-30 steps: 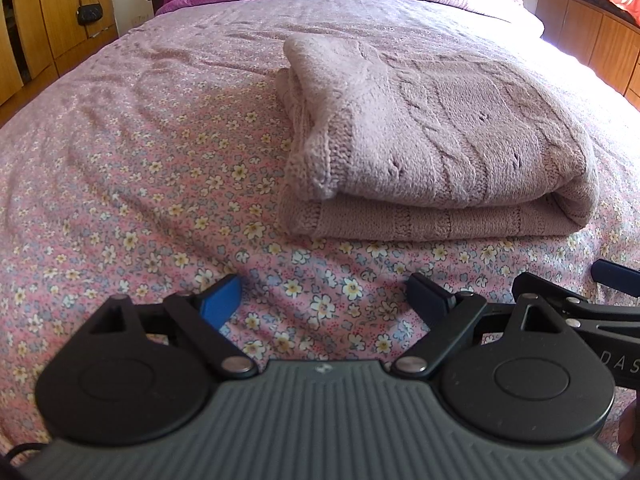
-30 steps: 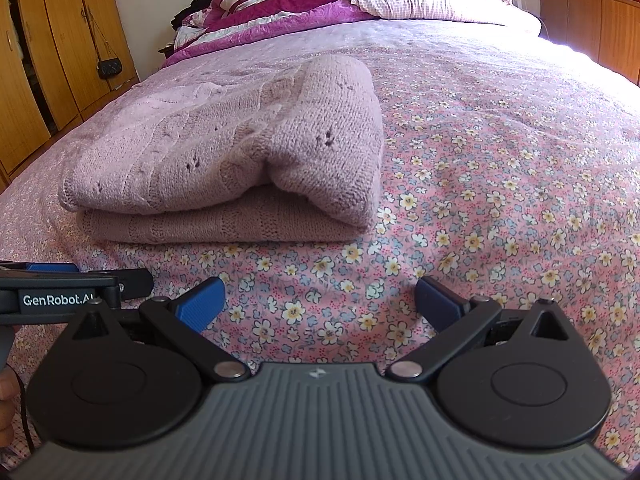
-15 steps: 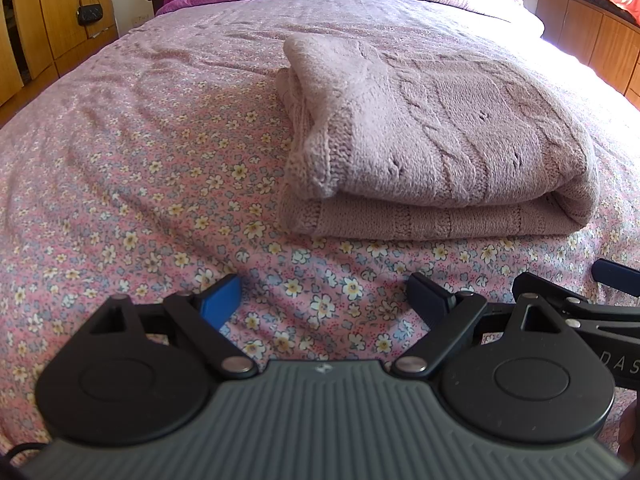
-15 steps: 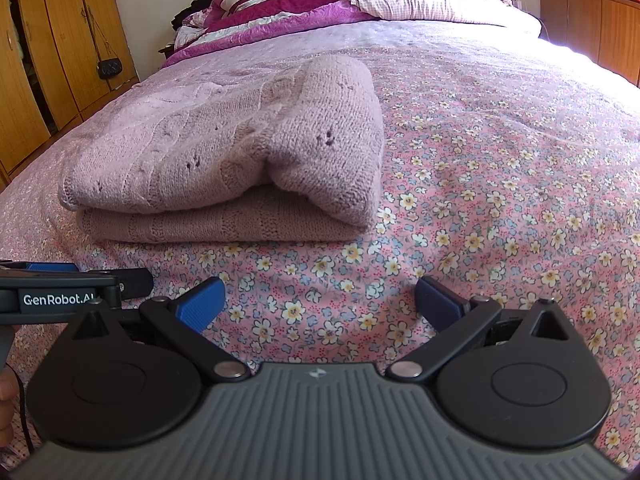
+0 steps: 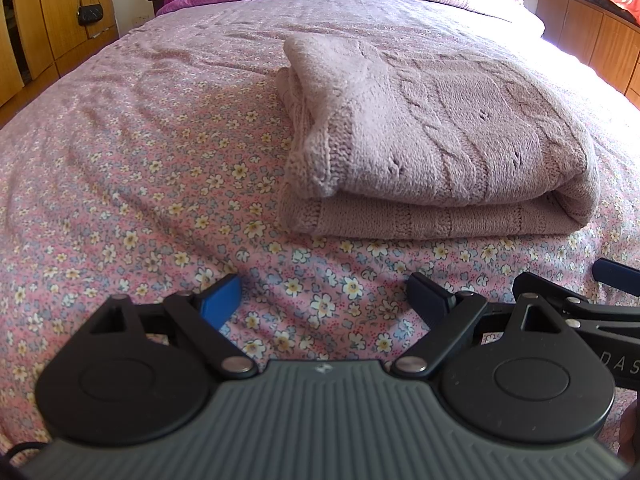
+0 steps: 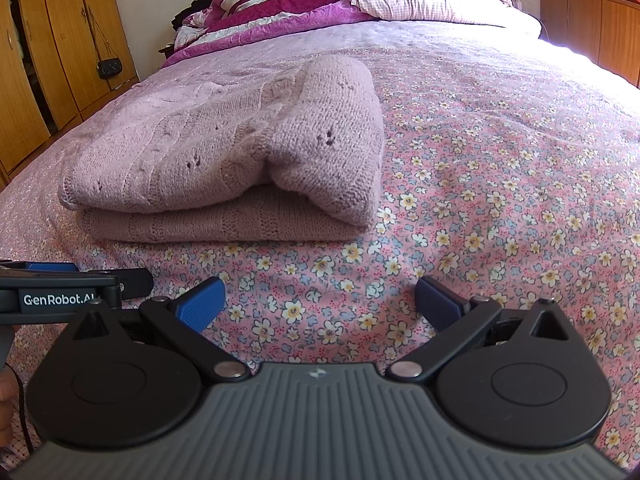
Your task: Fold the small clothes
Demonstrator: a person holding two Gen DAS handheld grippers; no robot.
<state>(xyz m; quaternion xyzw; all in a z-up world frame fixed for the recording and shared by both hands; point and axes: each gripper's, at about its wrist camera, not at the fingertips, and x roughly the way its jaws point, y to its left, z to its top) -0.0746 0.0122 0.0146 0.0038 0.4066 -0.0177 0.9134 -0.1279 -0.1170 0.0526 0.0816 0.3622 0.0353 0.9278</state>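
A dusty-pink knitted sweater (image 5: 440,140) lies folded in a thick bundle on the floral bedspread (image 5: 140,184); it also shows in the right wrist view (image 6: 240,152). My left gripper (image 5: 324,300) is open and empty, low over the bedspread just in front of the sweater's near edge. My right gripper (image 6: 318,300) is open and empty, in front of the sweater's right end. Each gripper shows at the edge of the other's view: the right one (image 5: 600,308), the left one (image 6: 60,296).
Purple quilts and a checked pillow (image 6: 420,0) are piled at the head of the bed. Wooden wardrobe doors (image 6: 40,60) with a small black bag (image 6: 109,68) stand at the left. A wooden cabinet (image 6: 600,24) stands at the right.
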